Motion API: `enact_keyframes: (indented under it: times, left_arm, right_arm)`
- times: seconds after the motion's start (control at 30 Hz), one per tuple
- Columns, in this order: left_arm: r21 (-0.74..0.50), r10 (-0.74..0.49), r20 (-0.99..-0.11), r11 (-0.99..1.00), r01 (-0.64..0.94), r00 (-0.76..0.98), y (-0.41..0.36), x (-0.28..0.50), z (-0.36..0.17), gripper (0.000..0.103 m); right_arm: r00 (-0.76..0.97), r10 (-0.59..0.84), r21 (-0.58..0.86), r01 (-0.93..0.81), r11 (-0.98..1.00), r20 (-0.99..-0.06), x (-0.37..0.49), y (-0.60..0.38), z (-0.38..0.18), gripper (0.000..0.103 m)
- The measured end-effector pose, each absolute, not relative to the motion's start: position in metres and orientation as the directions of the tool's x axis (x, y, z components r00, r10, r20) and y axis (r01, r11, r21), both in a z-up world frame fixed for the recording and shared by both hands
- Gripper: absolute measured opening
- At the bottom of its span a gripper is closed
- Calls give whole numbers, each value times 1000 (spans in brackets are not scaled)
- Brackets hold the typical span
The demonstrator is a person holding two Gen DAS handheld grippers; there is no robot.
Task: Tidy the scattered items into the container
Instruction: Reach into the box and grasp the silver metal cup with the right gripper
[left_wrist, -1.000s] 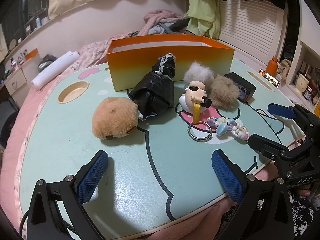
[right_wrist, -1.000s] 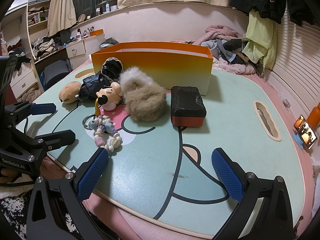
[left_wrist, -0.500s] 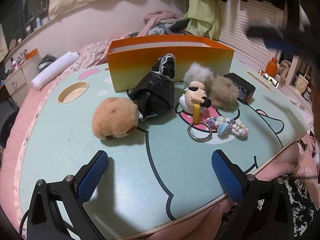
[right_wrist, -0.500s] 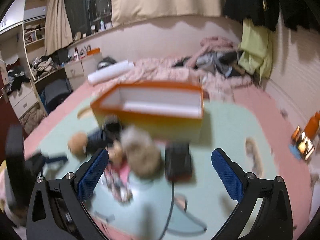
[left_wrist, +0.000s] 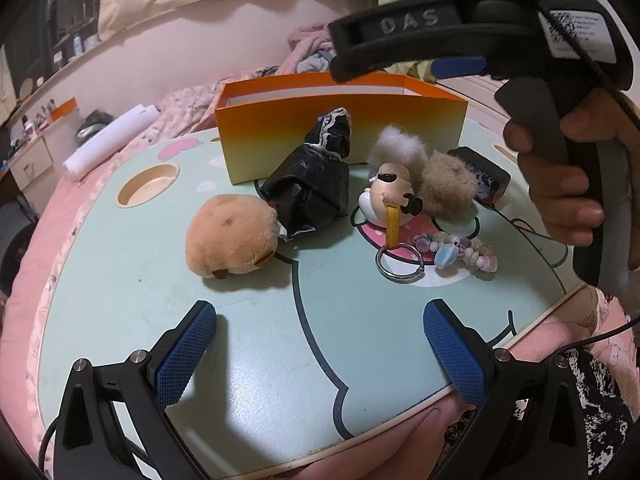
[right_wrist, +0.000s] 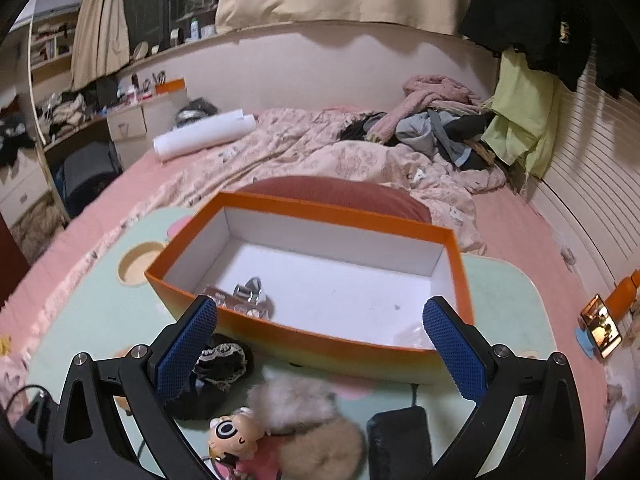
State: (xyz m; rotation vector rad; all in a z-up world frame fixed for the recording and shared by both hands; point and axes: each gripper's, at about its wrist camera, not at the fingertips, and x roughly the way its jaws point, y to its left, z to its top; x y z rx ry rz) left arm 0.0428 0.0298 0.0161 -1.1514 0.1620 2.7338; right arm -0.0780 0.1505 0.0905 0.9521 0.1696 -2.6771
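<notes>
An orange box (left_wrist: 340,132) stands at the back of the green table (left_wrist: 248,360). In front of it lie a brown plush (left_wrist: 232,240), a black lace-trimmed bag (left_wrist: 312,188), a doll keychain (left_wrist: 390,192), two fluffy pompoms (left_wrist: 424,172), a beaded bracelet (left_wrist: 456,250) and a black block (left_wrist: 484,176). My left gripper (left_wrist: 320,344) hangs open and empty near the front edge. My right gripper (right_wrist: 320,320) is open and empty above the items, looking down into the orange box (right_wrist: 304,336). Small shiny items (right_wrist: 248,296) lie inside.
A person's hand (left_wrist: 560,184) holds the right gripper's black body (left_wrist: 440,28) at the top right of the left wrist view. A round cup hole (left_wrist: 148,184) sits at the table's left. Bedding and clothes (right_wrist: 420,128) lie behind; a phone (right_wrist: 602,326) is at right.
The right gripper has risen from low at the table's right edge to above the items, facing down into the box. The left gripper and the items have not moved.
</notes>
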Motion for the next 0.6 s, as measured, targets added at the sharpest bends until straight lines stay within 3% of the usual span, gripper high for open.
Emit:
enact_keyframes:
  times: [0.37,0.5,0.6]
  left_arm:
    - [33,115,-717,-979,-199,-687,29,43,16,103]
    - [33,115,-717,-979,-199,-688,29,44,16,103]
    - [33,116,-716,-979,-199,-688,29,44,16,103]
  right_arm:
    - [-723,-224,-45,334,-942,-654,-82,140,86,103]
    - [-678,-305,30,385,-922,-669,-94,140,98,102]
    - [-571,-402,179,406,-896,-716,-119,141,106,87]
